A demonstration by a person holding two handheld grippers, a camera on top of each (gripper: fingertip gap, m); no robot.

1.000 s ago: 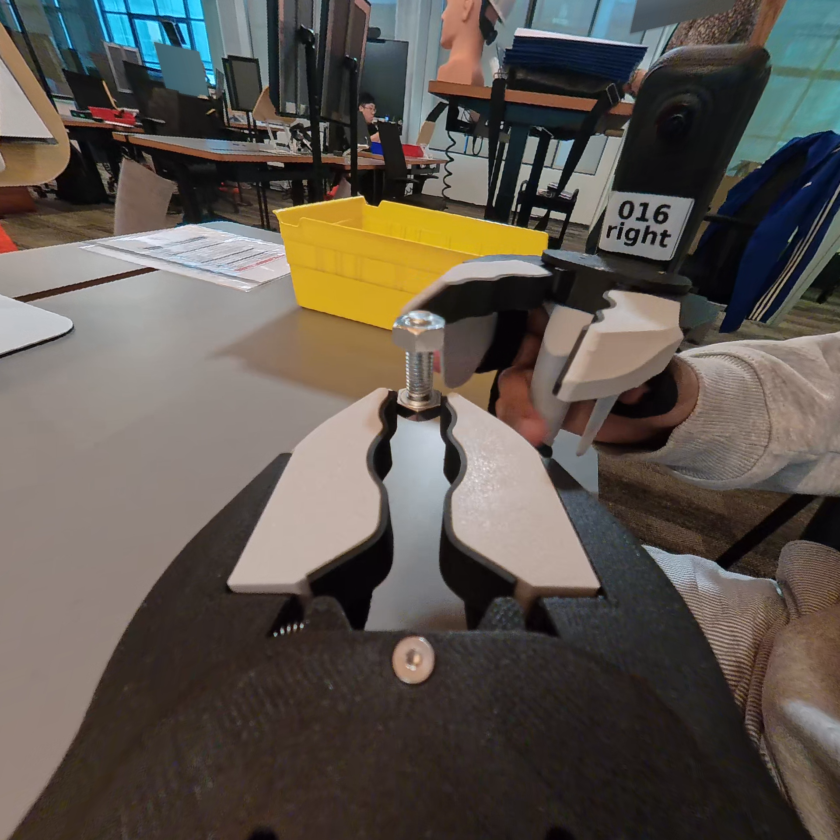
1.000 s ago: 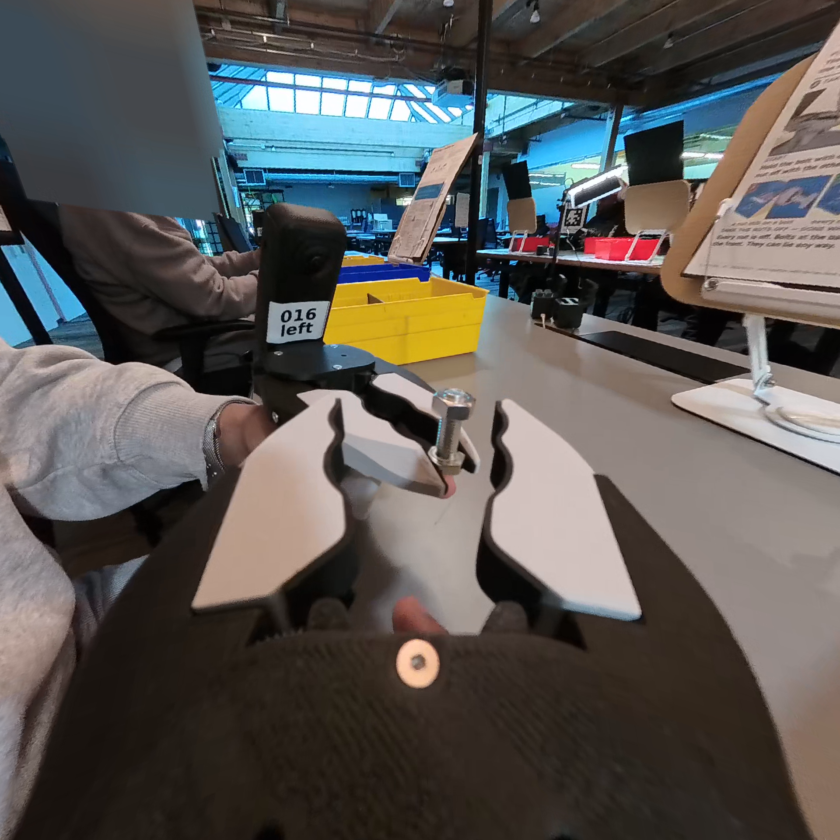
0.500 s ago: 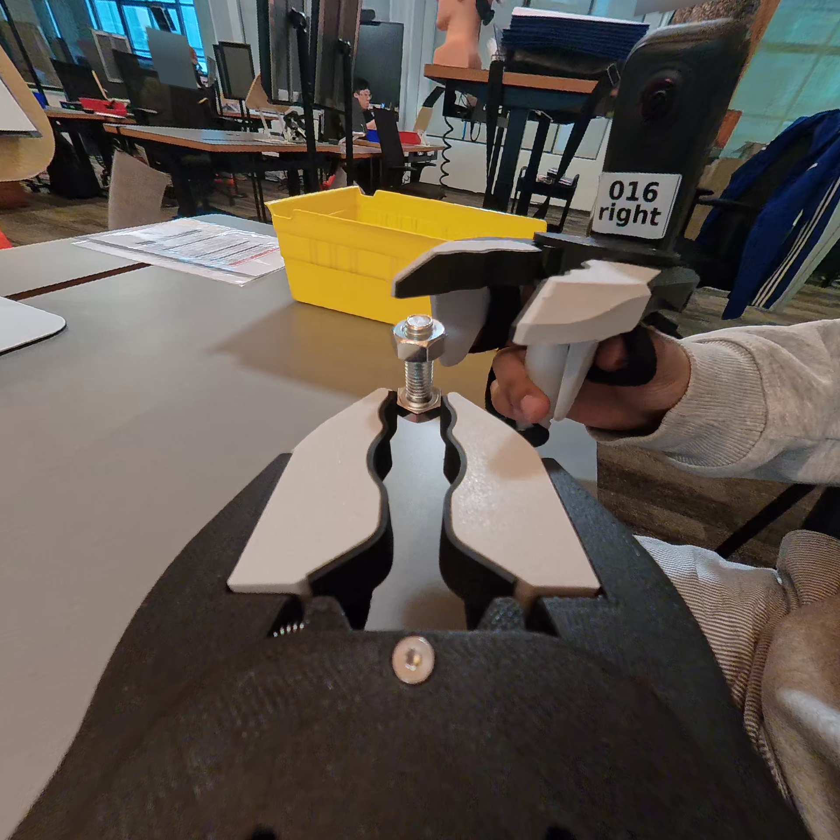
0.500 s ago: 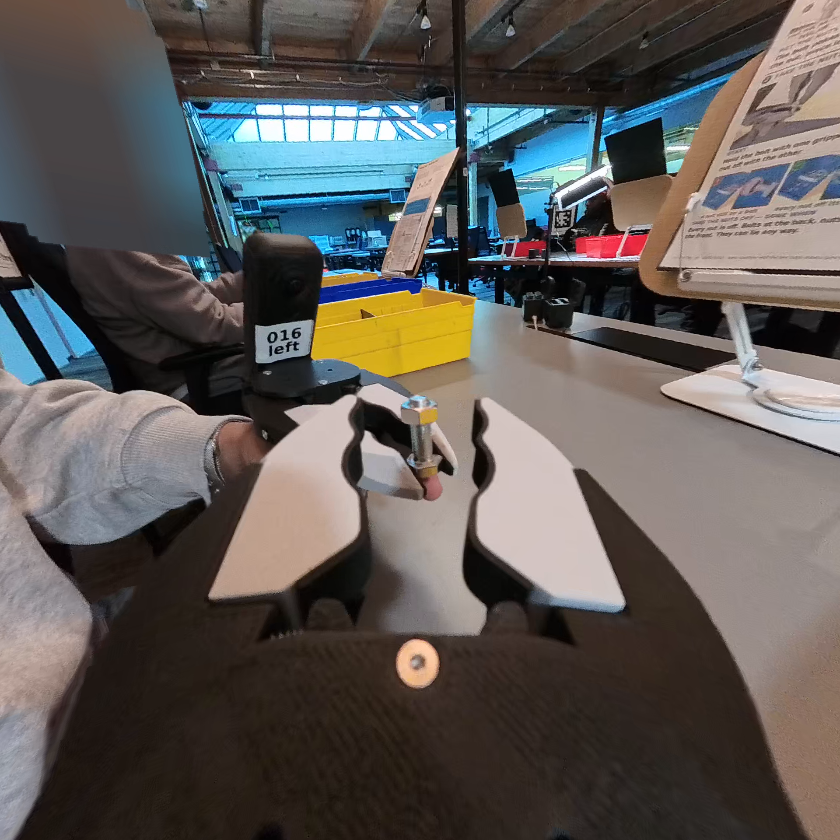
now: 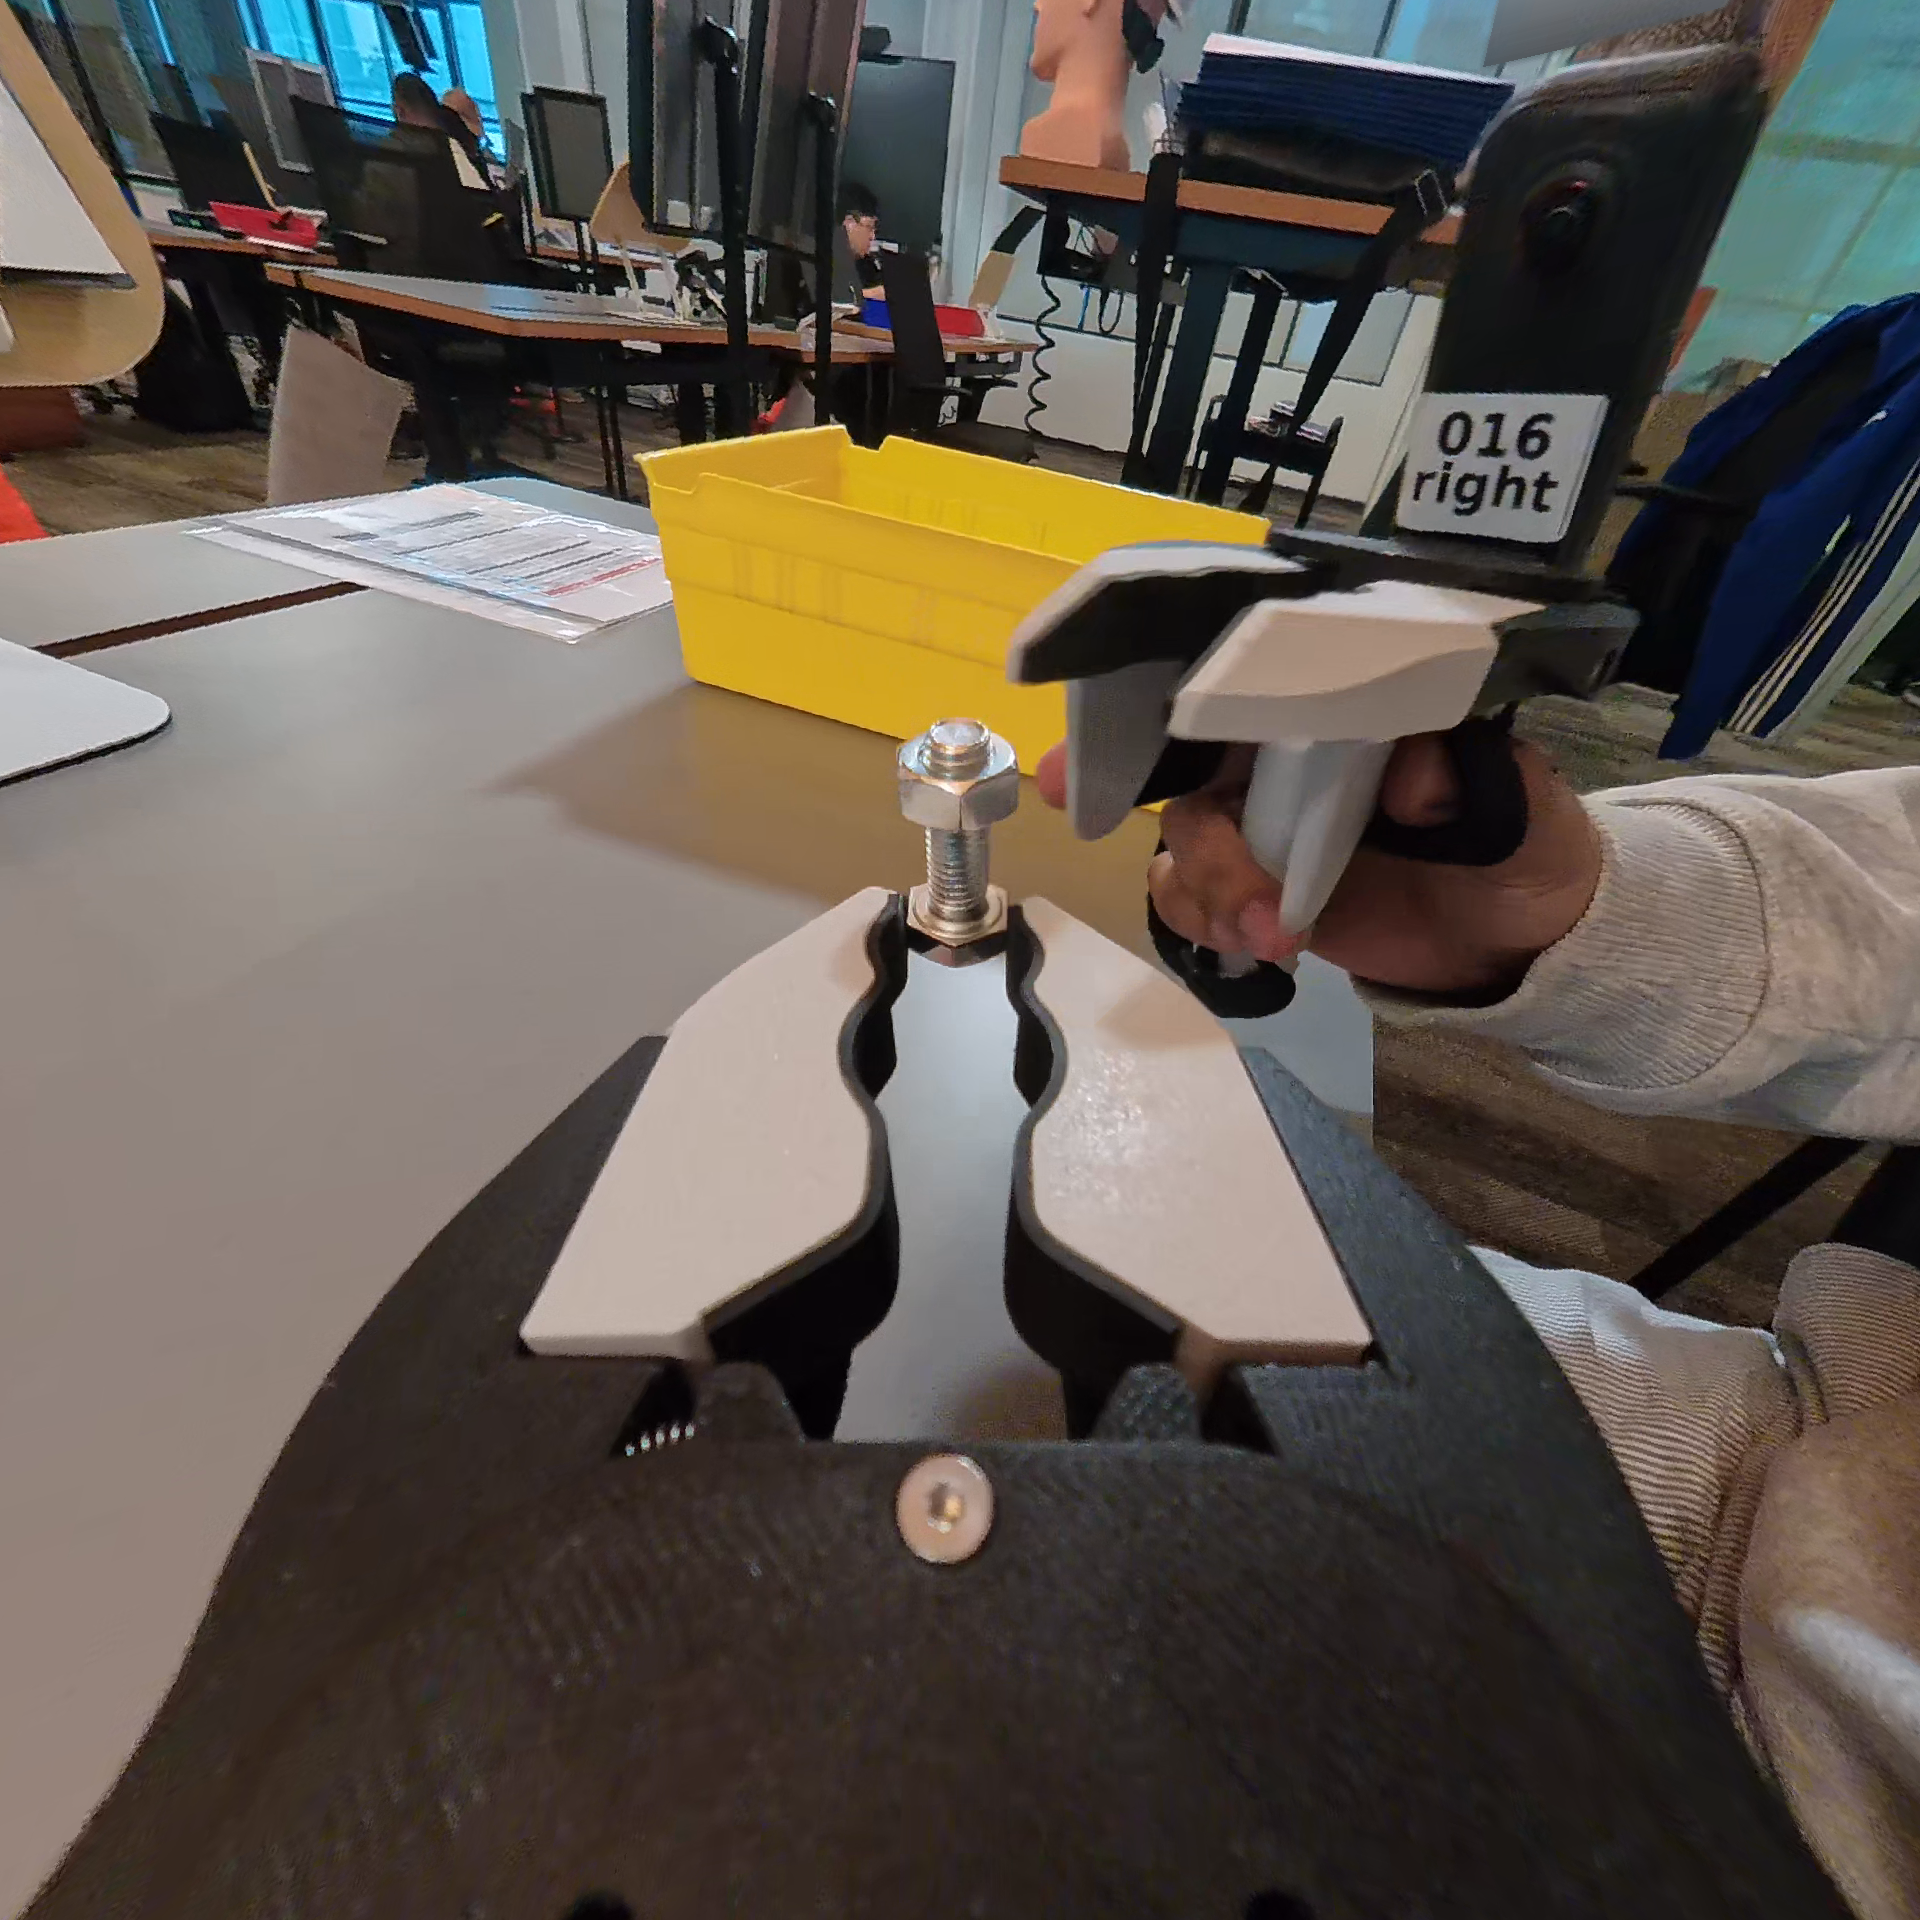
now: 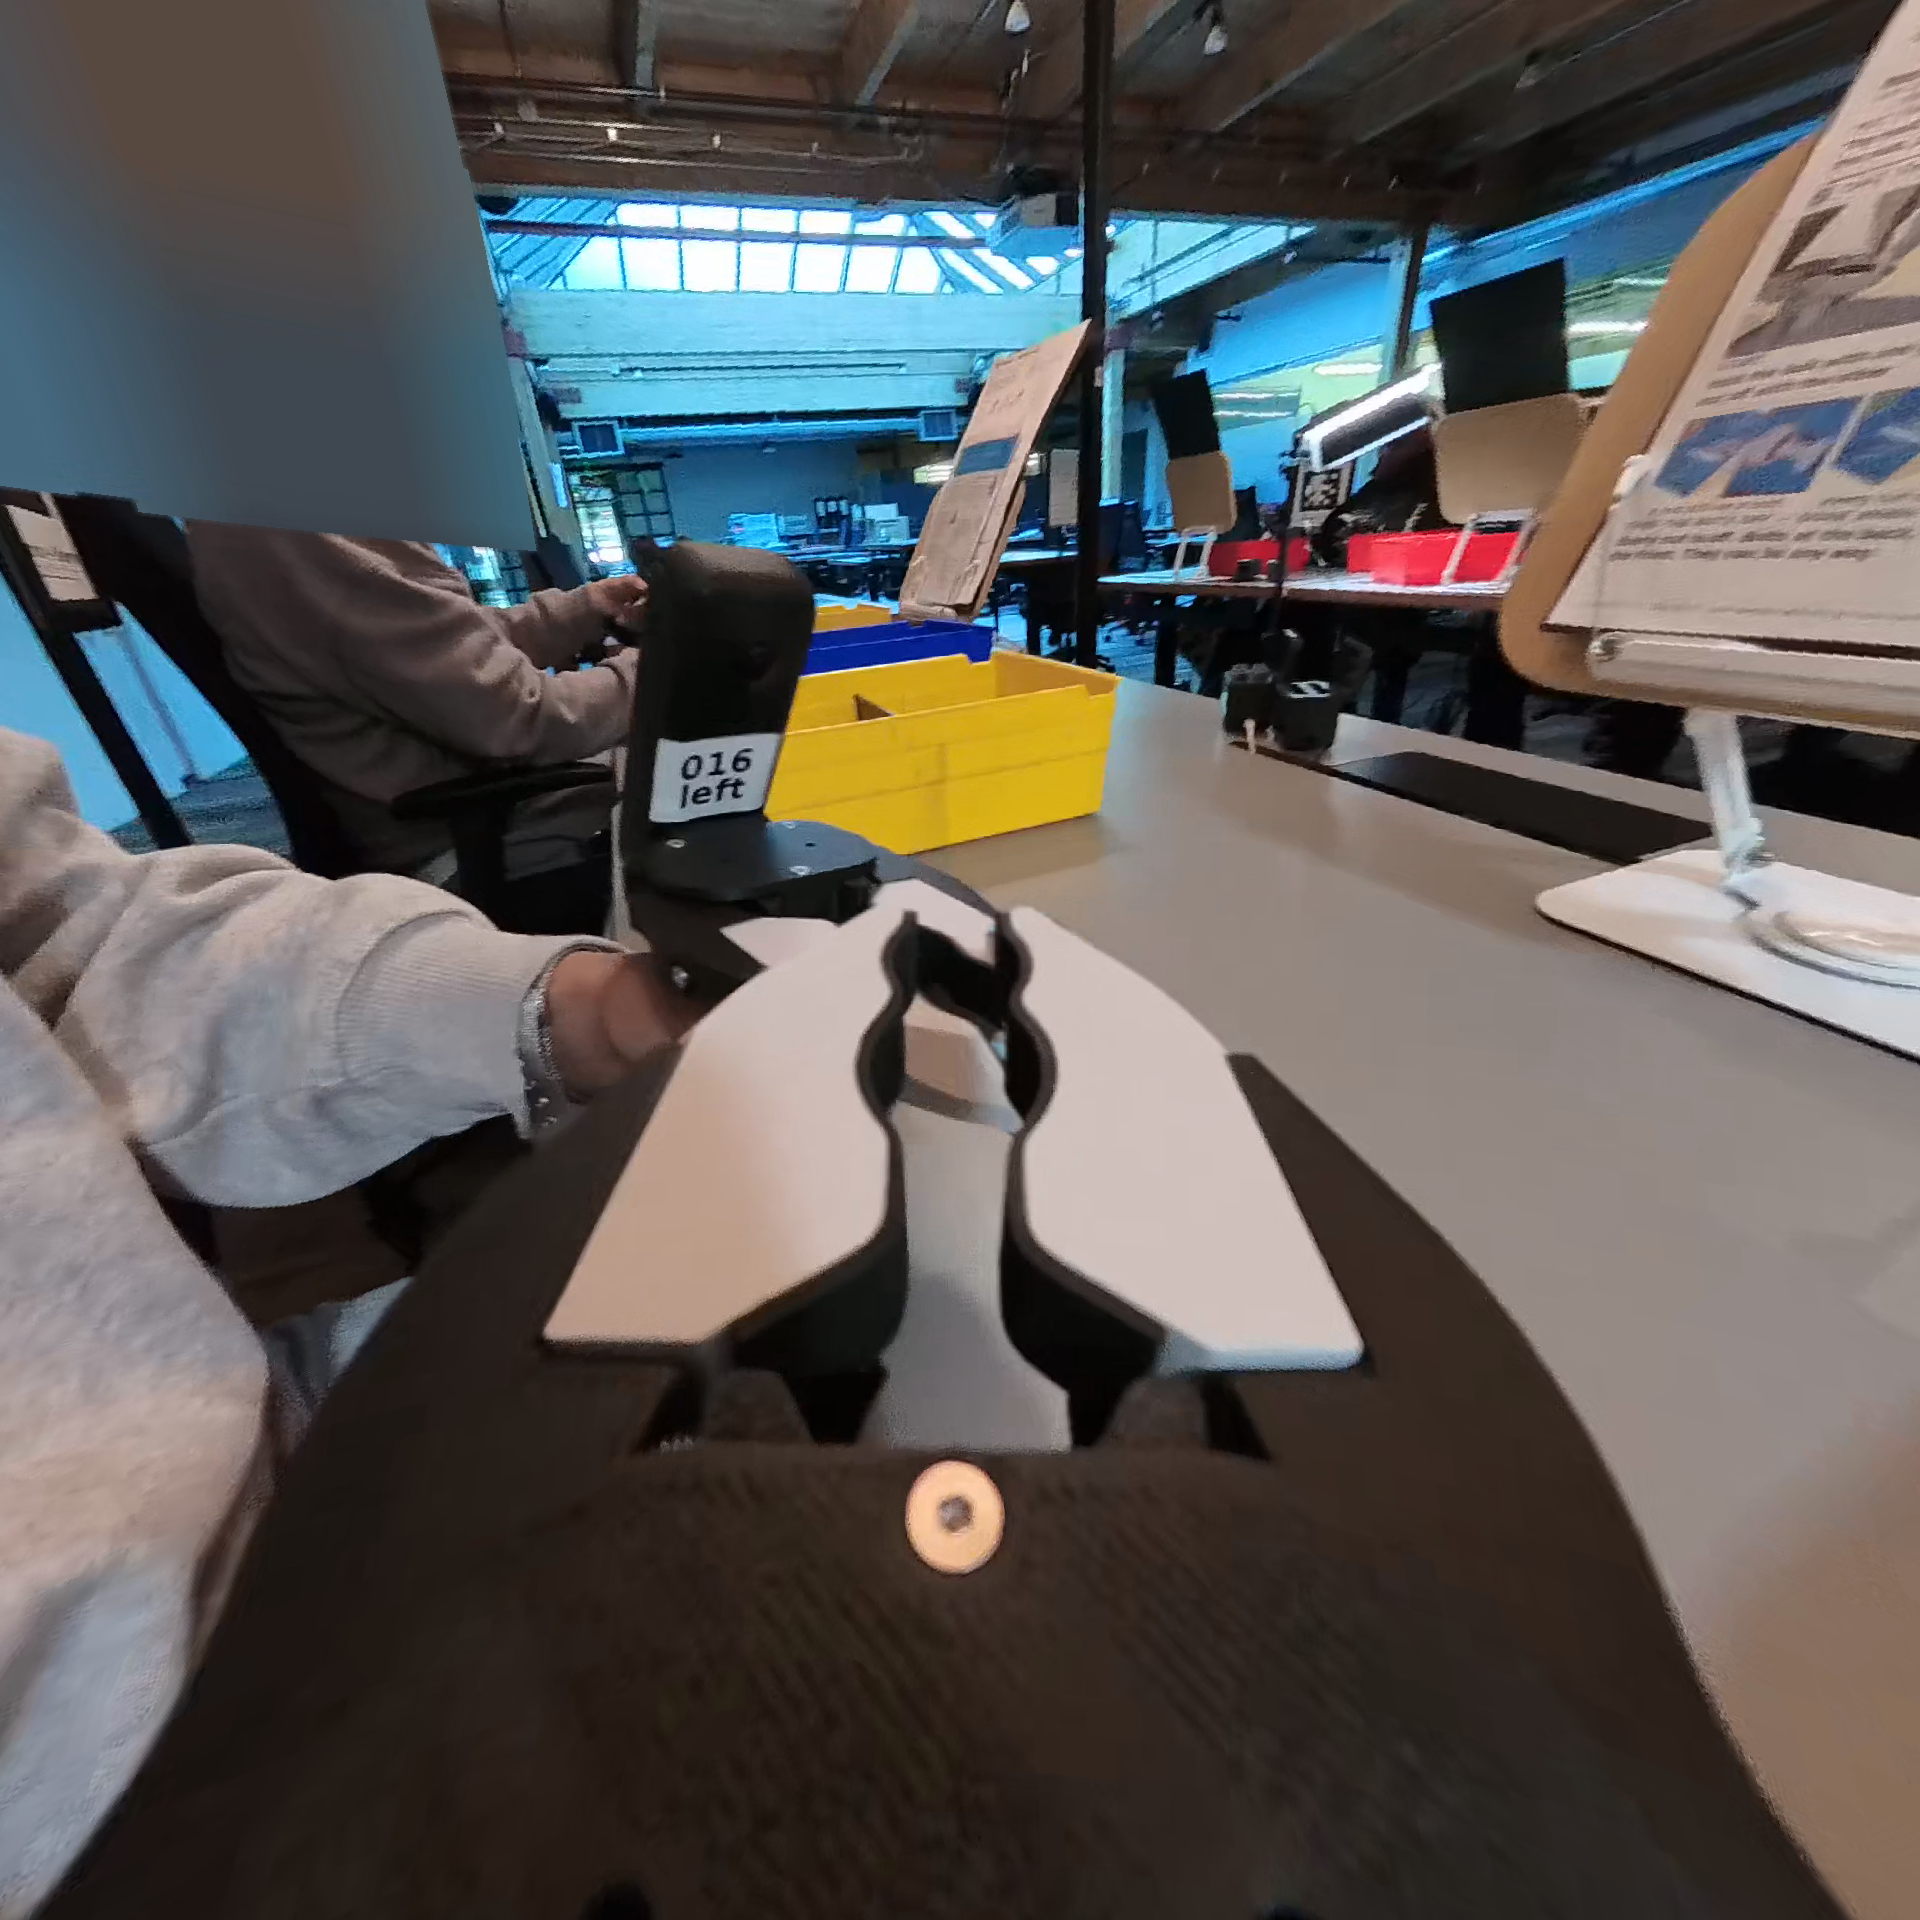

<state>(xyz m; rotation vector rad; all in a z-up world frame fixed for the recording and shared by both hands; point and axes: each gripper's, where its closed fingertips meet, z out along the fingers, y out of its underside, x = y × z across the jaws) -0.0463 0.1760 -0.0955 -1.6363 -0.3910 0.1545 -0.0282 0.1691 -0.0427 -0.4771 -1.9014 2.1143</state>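
My left gripper (image 5: 954, 923) is shut on the hex head of a steel bolt (image 5: 951, 862), which stands upright above the grey table (image 5: 312, 883). A steel nut (image 5: 956, 781) sits at the bolt's top end. My right gripper (image 5: 1101, 686) hovers just right of the nut and slightly above it, not touching it. In the right wrist view the right gripper (image 6: 954, 935) has its jaws nearly together with nothing between them. The left gripper's black body (image 6: 717, 727) shows behind it; the bolt is hidden there.
A yellow bin (image 5: 883, 582) stands on the table behind the bolt, with a blue bin (image 6: 894, 644) beyond it. A laminated sheet (image 5: 447, 540) lies far left. A document stand's white base (image 6: 1714, 935) and a black strip (image 6: 1507, 800) sit to the right. A person (image 6: 395, 665) sits nearby. Some 5 cm of space lies between my two pairs of fingers.
My right gripper was open around the nut; it has closed and drawn off to the right and slightly up. The left gripper keeps holding the bolt still.
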